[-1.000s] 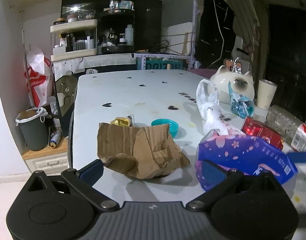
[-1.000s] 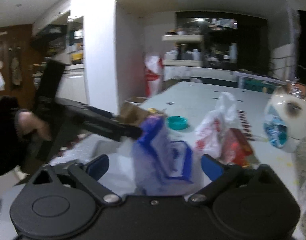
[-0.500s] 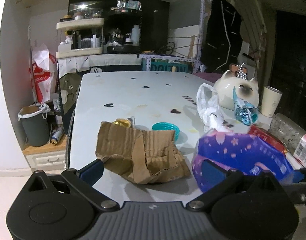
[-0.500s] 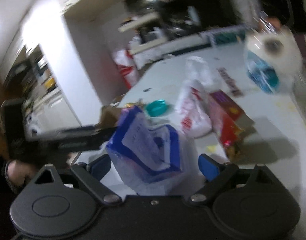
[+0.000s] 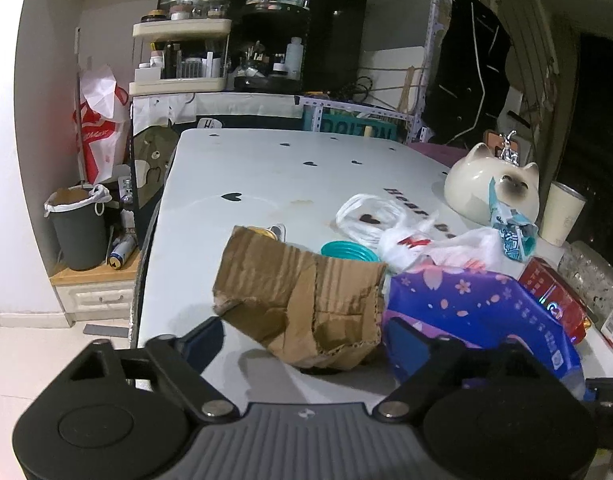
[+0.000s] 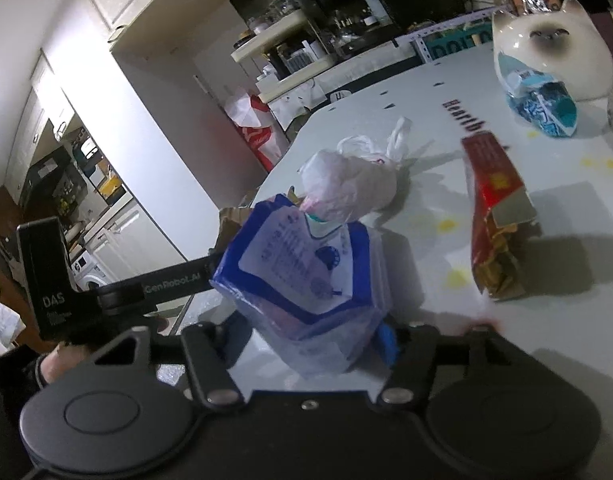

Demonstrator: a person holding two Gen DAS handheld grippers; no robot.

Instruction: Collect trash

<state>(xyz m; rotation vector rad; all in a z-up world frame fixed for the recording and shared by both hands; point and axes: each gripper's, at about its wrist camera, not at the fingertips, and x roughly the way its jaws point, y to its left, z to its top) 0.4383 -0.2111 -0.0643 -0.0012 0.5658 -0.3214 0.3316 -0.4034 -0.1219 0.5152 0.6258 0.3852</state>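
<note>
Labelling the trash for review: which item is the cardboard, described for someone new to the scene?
Start at the white table with black hearts. At its near edge, left of the purple flowered pack, lies the cardboard. It is the only brown, torn, corrugated piece there.

My white surface (image 5: 266, 168), printed with black hearts, carries torn cardboard (image 5: 302, 304); teal lid (image 5: 348, 252); white plastic bag (image 5: 390, 228); purple floral packet (image 5: 478, 316); red box (image 6: 494, 204); cat figurine (image 5: 490, 184); cup (image 5: 564, 212).
</note>
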